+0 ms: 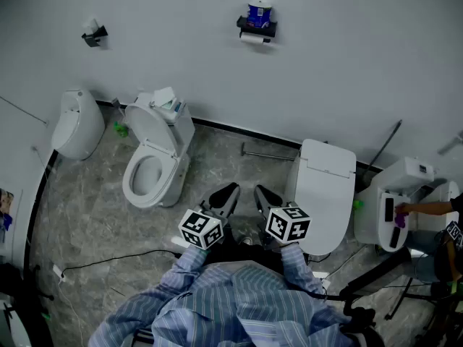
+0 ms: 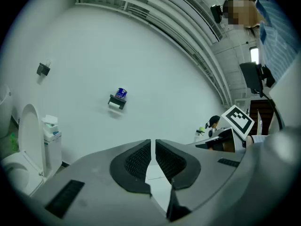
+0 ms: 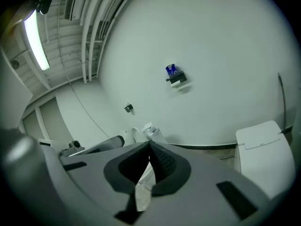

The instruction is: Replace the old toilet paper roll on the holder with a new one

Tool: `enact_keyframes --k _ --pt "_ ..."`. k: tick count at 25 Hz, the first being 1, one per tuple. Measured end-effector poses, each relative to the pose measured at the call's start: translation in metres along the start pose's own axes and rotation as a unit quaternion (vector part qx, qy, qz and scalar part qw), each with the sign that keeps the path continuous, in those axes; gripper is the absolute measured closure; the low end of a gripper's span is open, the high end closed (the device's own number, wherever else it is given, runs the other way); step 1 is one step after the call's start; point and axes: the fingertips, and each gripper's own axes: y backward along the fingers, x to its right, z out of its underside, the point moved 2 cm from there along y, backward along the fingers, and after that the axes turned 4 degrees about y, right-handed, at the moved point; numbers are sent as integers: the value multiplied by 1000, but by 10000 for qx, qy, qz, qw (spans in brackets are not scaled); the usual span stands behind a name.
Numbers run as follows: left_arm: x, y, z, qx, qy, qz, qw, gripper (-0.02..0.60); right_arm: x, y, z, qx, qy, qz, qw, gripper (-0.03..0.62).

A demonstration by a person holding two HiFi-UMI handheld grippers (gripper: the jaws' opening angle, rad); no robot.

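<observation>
High on the white wall is a dark holder (image 1: 257,28) with a white paper roll (image 1: 253,40) under it and a blue-wrapped roll (image 1: 259,12) standing on top. Both show small in the left gripper view, holder (image 2: 117,101) and blue roll (image 2: 121,93), and in the right gripper view, holder (image 3: 176,78). My left gripper (image 1: 230,191) and right gripper (image 1: 260,191) hang side by side over the floor, well short of the wall. Each is shut with nothing in it, the left gripper (image 2: 153,142) and the right gripper (image 3: 149,146).
An open toilet (image 1: 152,166) stands at the left with items on its tank, and a urinal (image 1: 76,124) beyond it. A closed toilet (image 1: 325,186) is right of my grippers. A person's hand (image 1: 427,208) works at another fixture far right. A small bracket (image 1: 94,35) is on the wall.
</observation>
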Motion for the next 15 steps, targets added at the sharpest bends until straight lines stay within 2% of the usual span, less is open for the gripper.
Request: enact_keyframes --k 15 --pt "-5 4 -3 79 43 -19 10000 552 0 -3 -7 237 -168 2 9996 588"
